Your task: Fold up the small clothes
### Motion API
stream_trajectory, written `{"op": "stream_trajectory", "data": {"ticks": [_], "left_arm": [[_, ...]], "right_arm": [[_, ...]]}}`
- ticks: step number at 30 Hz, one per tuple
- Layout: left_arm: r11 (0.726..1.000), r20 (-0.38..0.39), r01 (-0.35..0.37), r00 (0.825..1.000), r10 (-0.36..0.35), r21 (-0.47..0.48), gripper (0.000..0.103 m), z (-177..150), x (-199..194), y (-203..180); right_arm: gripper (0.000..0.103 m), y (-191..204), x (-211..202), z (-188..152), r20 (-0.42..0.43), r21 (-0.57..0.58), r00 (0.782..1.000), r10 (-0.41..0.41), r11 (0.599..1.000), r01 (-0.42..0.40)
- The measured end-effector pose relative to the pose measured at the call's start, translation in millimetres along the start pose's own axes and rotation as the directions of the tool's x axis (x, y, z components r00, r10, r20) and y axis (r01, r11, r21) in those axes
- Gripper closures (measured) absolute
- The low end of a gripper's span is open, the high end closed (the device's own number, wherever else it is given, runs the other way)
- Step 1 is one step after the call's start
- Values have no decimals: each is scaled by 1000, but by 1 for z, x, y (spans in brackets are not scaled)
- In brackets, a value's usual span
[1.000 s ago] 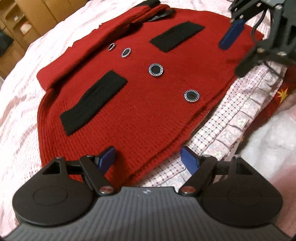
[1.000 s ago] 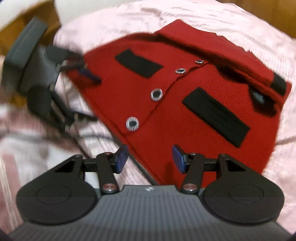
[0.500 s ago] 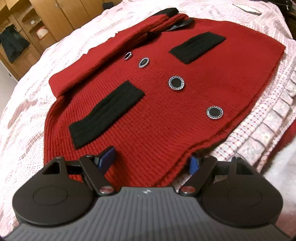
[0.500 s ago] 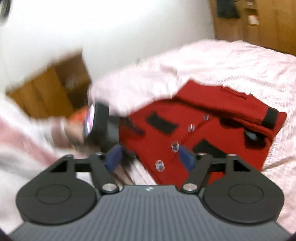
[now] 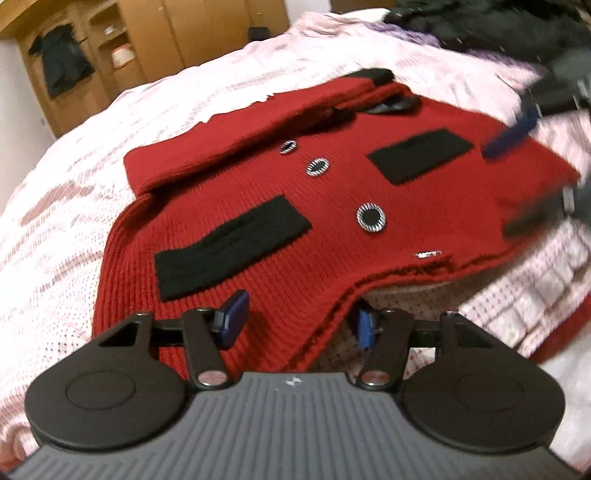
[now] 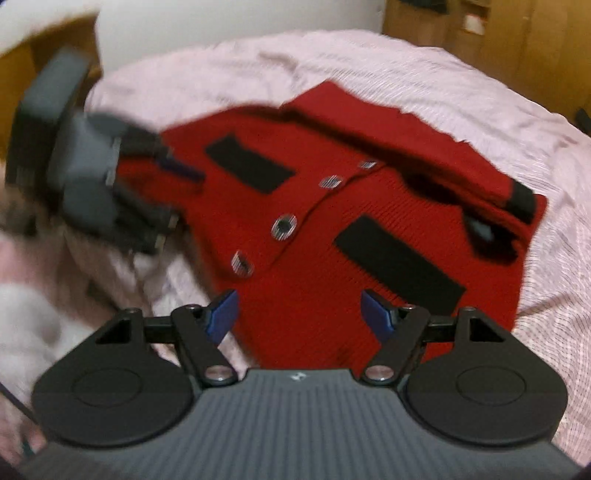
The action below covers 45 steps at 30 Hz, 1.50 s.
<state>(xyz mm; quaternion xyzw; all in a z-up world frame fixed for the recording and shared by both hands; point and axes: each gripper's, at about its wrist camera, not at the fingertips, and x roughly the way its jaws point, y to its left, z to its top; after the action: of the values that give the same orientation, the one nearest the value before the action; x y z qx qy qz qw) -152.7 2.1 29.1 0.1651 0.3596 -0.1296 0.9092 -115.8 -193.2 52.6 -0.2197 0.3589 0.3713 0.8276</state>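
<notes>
A small red knit cardigan with black pocket flaps and round buttons lies on a pink bedspread, one sleeve folded across its front. My left gripper is open, its jaws on either side of the lifted bottom hem corner. My right gripper is open and empty over the other hem corner of the cardigan. Each gripper appears blurred in the other's view, the right one and the left one.
A pink checked garment lies under the cardigan's right side. Dark clothes are piled at the far right of the bed. Wooden wardrobes stand behind the bed. Something white and fluffy lies at the left.
My left gripper has moved forward so the hem corner sits between its jaws and is lifted. My right gripper has swung back down to the opposite hem corner.
</notes>
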Motion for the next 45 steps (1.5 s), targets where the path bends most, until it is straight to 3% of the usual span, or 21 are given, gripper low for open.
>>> {"op": "stream_trajectory", "data": {"ticks": [4, 7, 16, 20, 24, 27, 32, 37, 39, 45], "left_arm": [[999, -3, 21, 1000, -21, -48, 37, 4, -2, 5], [998, -12, 36, 999, -37, -48, 37, 5, -5, 7], [999, -12, 34, 999, -33, 30, 36, 1, -22, 2], [999, -22, 37, 999, -37, 21, 36, 1, -21, 6], [998, -31, 65, 997, -66, -18, 36, 3, -22, 10], [998, -28, 70, 997, -70, -9, 36, 4, -25, 8], [997, -38, 71, 997, -71, -6, 36, 3, -25, 7], [997, -41, 78, 996, -79, -10, 36, 4, -24, 7], [996, -43, 88, 995, -88, -10, 36, 4, -23, 5], [992, -37, 120, 992, -119, 33, 35, 7, -24, -8]], "right_arm": [[29, 19, 11, -10, -53, -104, 997, -48, 994, 42], [29, 22, 15, -14, -67, -122, 992, -109, 988, 100], [29, -14, -11, -16, -14, 18, 987, -160, 987, 160], [29, -20, -2, -18, -28, 37, 986, -167, 985, 168], [29, -5, 16, -24, -70, -44, 983, -168, 985, 165], [29, 9, 28, -27, -58, -125, 966, -251, 962, 243], [30, 1, 32, -20, -3, -29, 954, -298, 954, 298], [30, -7, 34, -21, -9, 29, 959, -282, 959, 283], [34, -8, 33, -21, -6, 48, 963, -269, 962, 269], [62, -9, 28, -19, 12, 88, 977, -215, 973, 213]]}}
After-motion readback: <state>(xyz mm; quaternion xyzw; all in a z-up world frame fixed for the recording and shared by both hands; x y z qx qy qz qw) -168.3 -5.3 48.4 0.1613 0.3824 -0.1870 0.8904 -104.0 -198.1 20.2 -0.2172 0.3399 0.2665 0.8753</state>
